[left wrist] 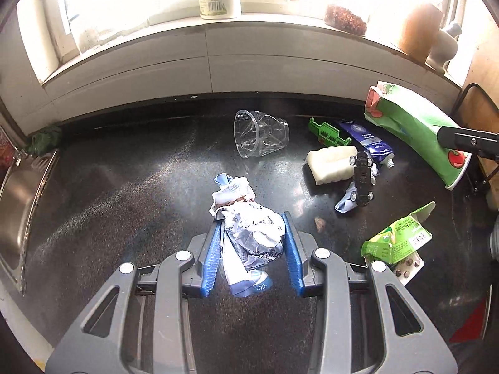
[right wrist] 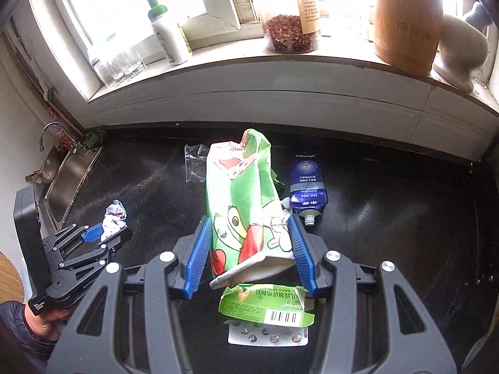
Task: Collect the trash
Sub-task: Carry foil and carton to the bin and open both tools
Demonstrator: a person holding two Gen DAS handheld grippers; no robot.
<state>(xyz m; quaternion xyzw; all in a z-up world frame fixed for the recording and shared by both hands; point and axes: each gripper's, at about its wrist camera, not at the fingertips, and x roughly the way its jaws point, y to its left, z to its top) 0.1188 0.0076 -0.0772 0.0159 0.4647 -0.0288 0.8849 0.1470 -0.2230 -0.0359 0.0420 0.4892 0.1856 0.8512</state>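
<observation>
A crumpled white and blue wrapper (left wrist: 249, 227) is pinched between the blue pads of my left gripper (left wrist: 252, 218), which is shut on it above the black countertop (left wrist: 124, 205). The right wrist view shows that same gripper (right wrist: 106, 233) and wrapper (right wrist: 113, 216) at the left. My right gripper (right wrist: 249, 218) is shut on a green cartoon-printed paper bag (right wrist: 240, 193), held up off the counter. That bag (left wrist: 411, 124) also shows tilted at the right of the left wrist view.
On the counter lie a clear plastic cup (left wrist: 260, 137), a blue toothpaste tube (right wrist: 307, 184), a torn green medicine box (right wrist: 265, 307) on a blister pack (right wrist: 268, 338), a white sponge (left wrist: 330, 163) and a black toy car (left wrist: 363, 177). A steel sink (right wrist: 68, 180) is at the left.
</observation>
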